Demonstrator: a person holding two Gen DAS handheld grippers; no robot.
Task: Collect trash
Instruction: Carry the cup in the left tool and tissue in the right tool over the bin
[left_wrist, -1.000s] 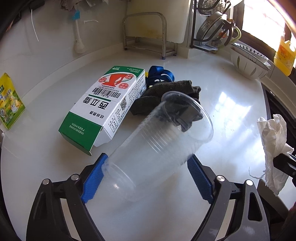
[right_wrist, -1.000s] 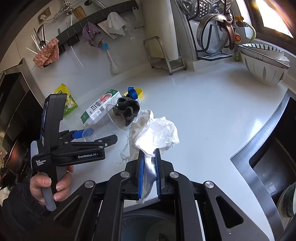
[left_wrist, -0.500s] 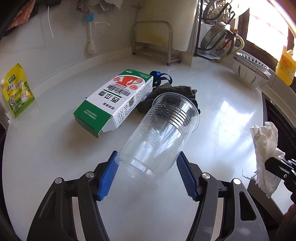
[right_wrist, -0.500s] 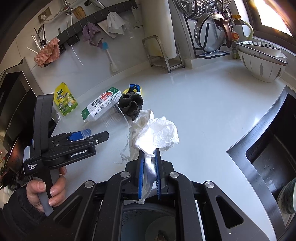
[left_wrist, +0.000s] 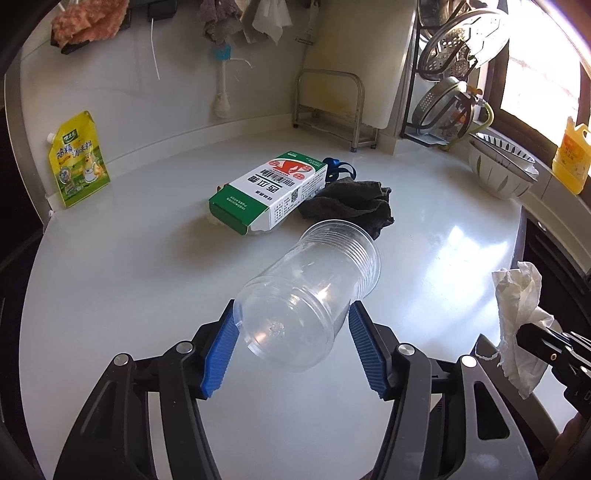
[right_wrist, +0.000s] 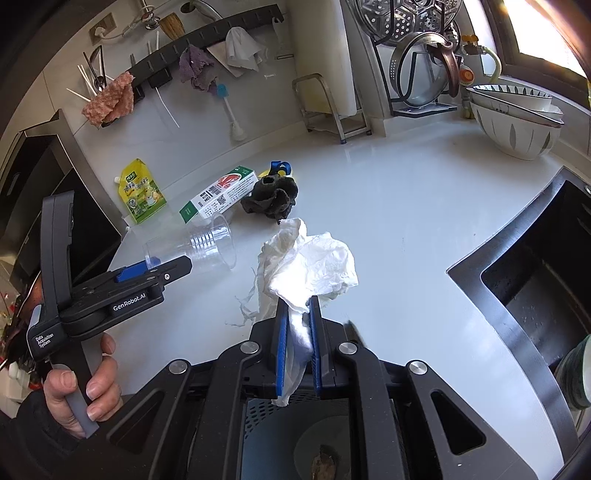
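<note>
My left gripper (left_wrist: 291, 325) is shut on the base of a clear plastic cup (left_wrist: 314, 288), held on its side above the white counter, mouth pointing away; it also shows in the right wrist view (right_wrist: 199, 247). My right gripper (right_wrist: 297, 310) is shut on a crumpled white tissue (right_wrist: 310, 262), which also shows at the right edge of the left wrist view (left_wrist: 517, 321). A green and white carton (left_wrist: 269, 192) lies on the counter beside a dark cloth (left_wrist: 354, 206). Below my right gripper, a bin opening (right_wrist: 317, 446) is in view.
A yellow-green pouch (left_wrist: 77, 162) leans on the back wall at left. A blue clip (left_wrist: 340, 166) lies behind the carton. Stacked bowls (left_wrist: 502, 170), a pot rack (left_wrist: 447, 88) and a metal stand (left_wrist: 328, 107) line the back. A dark sink (right_wrist: 535, 280) is at right.
My left gripper has lifted and drawn back from the carton and cloth with the cup in it. The right gripper has kept hold of the tissue, with little movement.
</note>
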